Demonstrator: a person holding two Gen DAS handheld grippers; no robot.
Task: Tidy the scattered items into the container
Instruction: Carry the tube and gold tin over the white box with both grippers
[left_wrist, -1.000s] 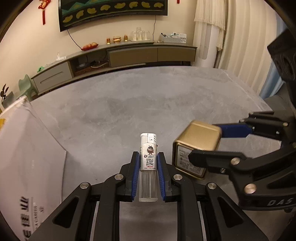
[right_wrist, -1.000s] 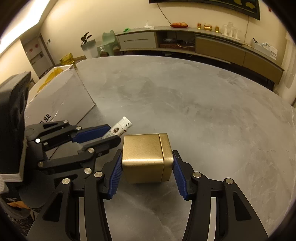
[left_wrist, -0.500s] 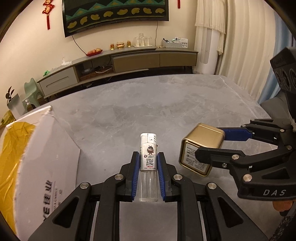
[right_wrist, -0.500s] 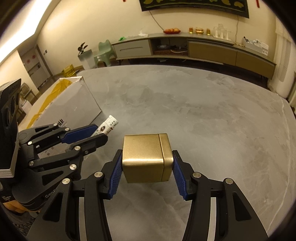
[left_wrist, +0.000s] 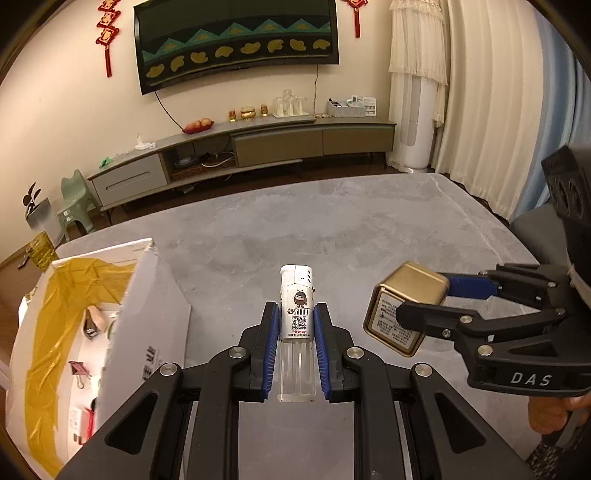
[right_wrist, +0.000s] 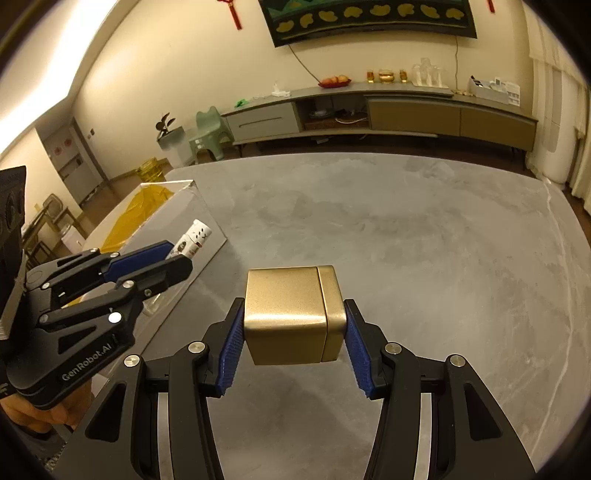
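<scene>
Grey table (left_wrist: 369, 229); only left view shows box's contents (left_wrist: 86, 332).

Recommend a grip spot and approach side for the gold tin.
Grip the gold tin as the right gripper does: pads on its two flat opposite faces, one on the body, one on the lid end. Come from behind; the faces are parallel, so the pads seat flush.
</scene>
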